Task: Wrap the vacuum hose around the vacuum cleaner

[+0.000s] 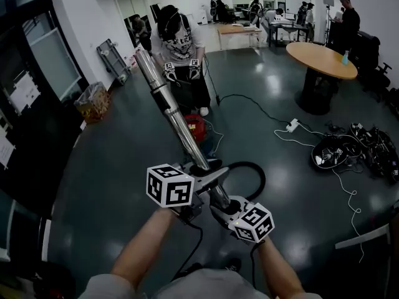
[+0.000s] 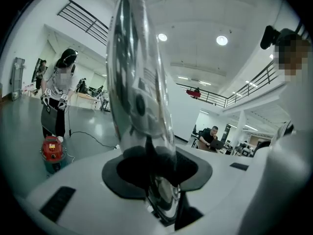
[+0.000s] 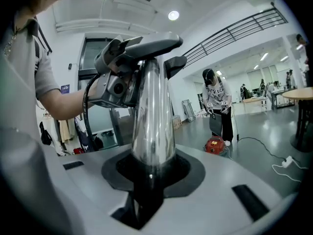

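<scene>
A long chrome vacuum tube (image 1: 167, 98) slants up and away from me over the grey floor. A black hose (image 1: 252, 170) loops behind its lower end. The small red vacuum cleaner (image 1: 195, 128) stands on the floor beyond; it also shows in the left gripper view (image 2: 52, 150) and the right gripper view (image 3: 215, 145). My left gripper (image 1: 202, 178) is shut on the tube (image 2: 139, 92), which fills the space between its jaws. My right gripper (image 1: 223, 205) grips the same tube (image 3: 151, 126) lower down, nearer to me, with the left gripper (image 3: 129, 58) in sight above it.
Another person (image 1: 179, 45) holding two grippers stands just behind the red vacuum. A round wooden table (image 1: 321, 60) is at the far right, with a power strip (image 1: 292, 126), white cables and a heap of black gear (image 1: 352, 149) on the floor. A basket (image 1: 93, 101) sits by the left wall.
</scene>
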The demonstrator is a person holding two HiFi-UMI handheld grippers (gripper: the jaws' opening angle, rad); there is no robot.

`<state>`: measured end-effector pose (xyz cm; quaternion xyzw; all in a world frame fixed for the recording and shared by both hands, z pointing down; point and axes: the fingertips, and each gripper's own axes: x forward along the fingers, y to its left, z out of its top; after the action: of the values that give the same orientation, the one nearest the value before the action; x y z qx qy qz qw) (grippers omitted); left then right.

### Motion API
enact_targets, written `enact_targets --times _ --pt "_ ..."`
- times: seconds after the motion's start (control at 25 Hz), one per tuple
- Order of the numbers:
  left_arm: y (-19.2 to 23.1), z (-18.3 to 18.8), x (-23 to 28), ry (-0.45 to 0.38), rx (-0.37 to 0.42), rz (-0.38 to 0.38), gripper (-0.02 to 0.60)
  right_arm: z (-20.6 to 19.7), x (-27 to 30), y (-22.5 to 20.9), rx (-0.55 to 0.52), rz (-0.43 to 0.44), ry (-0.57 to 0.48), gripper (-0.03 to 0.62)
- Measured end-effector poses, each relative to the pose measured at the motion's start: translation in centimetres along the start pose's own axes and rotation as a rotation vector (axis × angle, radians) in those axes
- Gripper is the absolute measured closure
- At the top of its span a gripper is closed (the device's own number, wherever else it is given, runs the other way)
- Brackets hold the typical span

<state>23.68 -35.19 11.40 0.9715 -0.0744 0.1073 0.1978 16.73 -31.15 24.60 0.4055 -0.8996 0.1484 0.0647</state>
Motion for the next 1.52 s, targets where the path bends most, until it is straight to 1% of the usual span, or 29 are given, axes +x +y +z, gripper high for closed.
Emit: enact_targets --times 0.08,0.12,0.28,0.36,0.48,0.64,0.76,0.92,1.0,1.12,1.2,1.28,1.36,1.44,1.52 --pt "0.6 -0.5 -0.6 -0.019 -0.006 0.030 0.445 -0.6 -0.1 0.1 -0.033 0.021 0.049 0.494" --pt "0.7 -0.8 -0.8 -0.022 0.010 0.050 0.438 -0.9 -0.2 0.2 -0.048 0.029 0.069 0.494" --pt "1.3 -1.8 -1.3 0.012 0.138 0.157 0.350 -1.6 -0.6 -0.1 -0.104 0.040 0.121 0.496" --pt "1.5 -2.1 -1.8 0.033 0.166 0.185 0.320 -1.6 -0.6 -0.3 -0.125 0.046 0.143 0.496" --pt "1.8 -2.6 -2.6 0.041 0.155 0.213 0.302 -1.7 -0.7 -0.4 -0.160 0.049 0.186 0.496" --pt "2.6 -3.0 -4.0 0.021 0.119 0.241 0.299 -1.6 0.0 -0.8 -0.238 0.054 0.227 0.494" --pt "3.5 -3.0 -4.9 0.025 0.126 0.243 0.284 -1.3 0.7 -1.2 -0.276 0.063 0.249 0.494" --pt "4.4 -3.0 -6.0 0.019 0.126 0.245 0.276 -0.8 1.6 -1.4 -0.288 0.065 0.278 0.494" --pt "5.2 -3.0 -6.7 0.005 0.123 0.251 0.276 -0.8 2.2 -2.2 -0.291 0.051 0.293 0.494" --pt "6.5 -3.6 -8.2 0.012 0.143 0.267 0.276 -0.7 2.8 -3.8 -0.256 0.022 0.325 0.496" --pt "7.4 -3.9 -8.8 0.046 0.199 0.275 0.276 -0.1 3.3 -4.9 -0.243 0.006 0.342 0.494" --pt "8.2 -4.0 -9.0 0.087 0.282 0.286 0.276 0.5 4.3 -5.7 -0.241 -0.012 0.362 0.494" --pt "8.7 -3.9 -9.0 0.130 0.397 0.302 0.276 0.5 5.3 -6.1 -0.241 -0.024 0.387 0.494" --pt "9.2 -4.0 -8.7 0.189 0.534 0.318 0.277 0.3 6.1 -6.6 -0.239 -0.027 0.414 0.494" --pt "9.8 -4.1 -8.3 0.248 0.667 0.317 0.277 0.3 6.8 -7.2 -0.228 -0.028 0.438 0.494"
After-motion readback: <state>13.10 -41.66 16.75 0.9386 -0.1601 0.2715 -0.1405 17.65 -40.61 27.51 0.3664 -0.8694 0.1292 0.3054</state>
